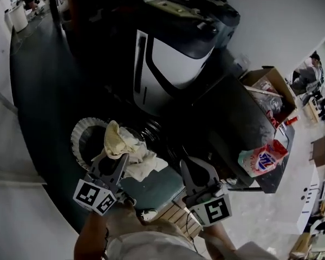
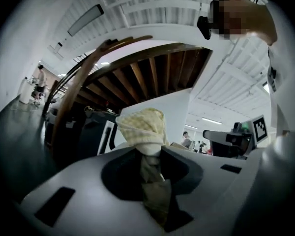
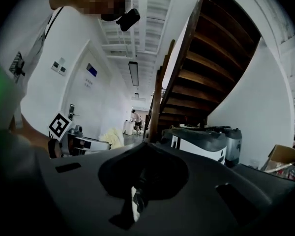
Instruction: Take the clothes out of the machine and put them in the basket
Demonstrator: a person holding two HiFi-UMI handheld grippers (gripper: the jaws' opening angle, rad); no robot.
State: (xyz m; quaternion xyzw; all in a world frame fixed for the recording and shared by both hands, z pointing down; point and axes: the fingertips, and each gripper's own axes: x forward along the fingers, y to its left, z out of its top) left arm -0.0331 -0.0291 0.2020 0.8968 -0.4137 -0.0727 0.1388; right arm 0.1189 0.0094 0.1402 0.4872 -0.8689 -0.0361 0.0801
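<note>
The left hand-held gripper (image 2: 150,155) is pinching a pale yellow checked cloth (image 2: 142,124), jaws almost together on the bunched fabric, and carrying it over the laundry basket (image 1: 77,137), not yet dropped in. The right hand-held gripper (image 3: 137,193) is hovering closed and empty, the washing machine (image 1: 168,64) standing behind.

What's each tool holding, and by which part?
The left tool pinches a yellow checked cloth at a bunched fold; the right tool looks shut and empty.
</note>
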